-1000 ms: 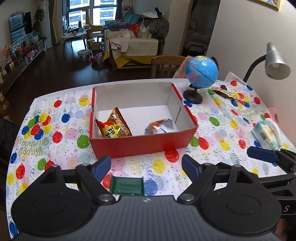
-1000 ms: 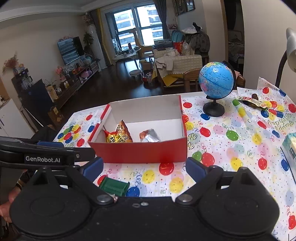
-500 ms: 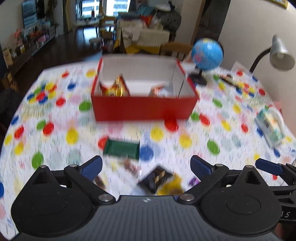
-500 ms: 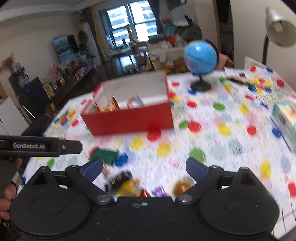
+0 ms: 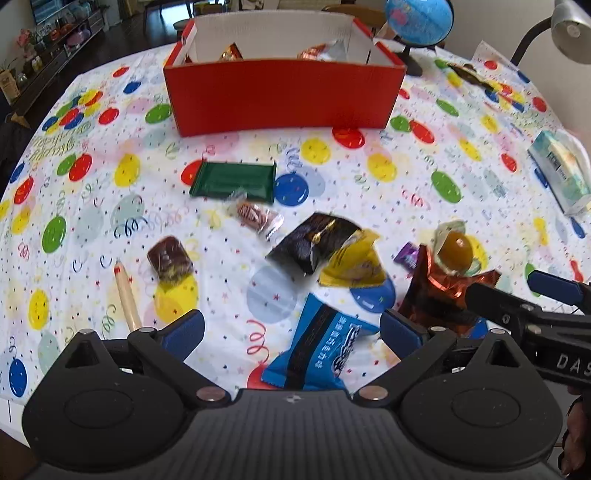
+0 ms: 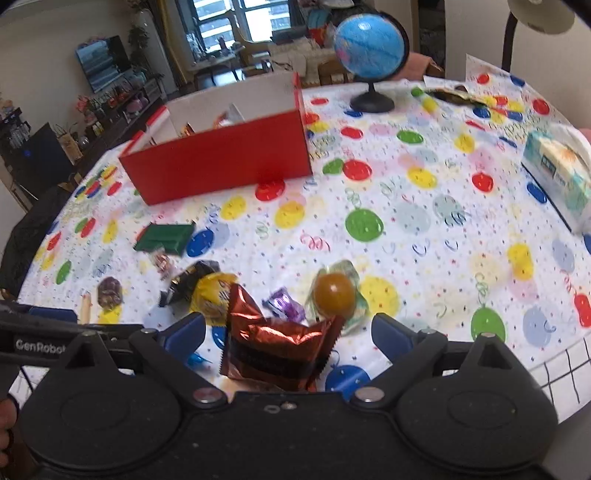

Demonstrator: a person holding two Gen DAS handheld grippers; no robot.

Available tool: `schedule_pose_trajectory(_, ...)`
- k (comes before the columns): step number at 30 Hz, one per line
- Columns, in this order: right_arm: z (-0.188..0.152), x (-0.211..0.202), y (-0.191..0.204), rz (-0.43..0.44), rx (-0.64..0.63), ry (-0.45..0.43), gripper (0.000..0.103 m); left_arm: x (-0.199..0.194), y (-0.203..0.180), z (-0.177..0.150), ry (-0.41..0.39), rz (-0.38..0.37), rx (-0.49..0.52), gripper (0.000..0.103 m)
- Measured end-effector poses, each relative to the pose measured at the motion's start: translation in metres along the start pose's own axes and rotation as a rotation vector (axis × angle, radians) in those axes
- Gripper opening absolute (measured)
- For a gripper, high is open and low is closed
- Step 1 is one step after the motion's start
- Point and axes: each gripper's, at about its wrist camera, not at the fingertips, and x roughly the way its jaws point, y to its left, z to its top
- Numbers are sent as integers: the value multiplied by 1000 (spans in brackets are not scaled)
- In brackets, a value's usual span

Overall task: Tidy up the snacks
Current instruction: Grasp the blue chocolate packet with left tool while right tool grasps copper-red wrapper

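Note:
A red box with two snack packs inside stands at the far middle of the table; it also shows in the right wrist view. Several snacks lie loose in front of it. My left gripper is open over a blue snack pack. My right gripper is open around a red-brown foil pack, not touching it. A green bar, a black pack, a yellow pack and an orange jelly cup lie near.
A globe and a lamp stand at the back right. A tissue pack lies at the right edge. A wooden stick and a brown candy lie at the left. The tablecloth has balloon prints.
Both grippers have pulled back from the box and dropped lower toward the near snacks. The loose snacks have come into view between the fingers.

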Motion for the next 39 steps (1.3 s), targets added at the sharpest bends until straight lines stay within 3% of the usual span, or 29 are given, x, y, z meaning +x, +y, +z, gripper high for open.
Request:
schedule_pose_trajectory(10,-8,24,3,-23,10,51,96,24,0,-9,56,30,25,102)
schedule_pose_trajectory(20,-10,38,4,-35,31,89,94,49,3,-14,135,-28,9,102)
schedule_pose_trajectory(27,-9,45,5,-25,32,107,89,53,2,-14,119,-35,3,101)
schedule_pose_trajectory(35,-9,45,8,-9,23,109,72,51,1,-14,104,-70,9,59)
schedule_pose_trajectory(39,-8,42,8,-13,20,98,63,48,0,-14,89,-71,13,46)
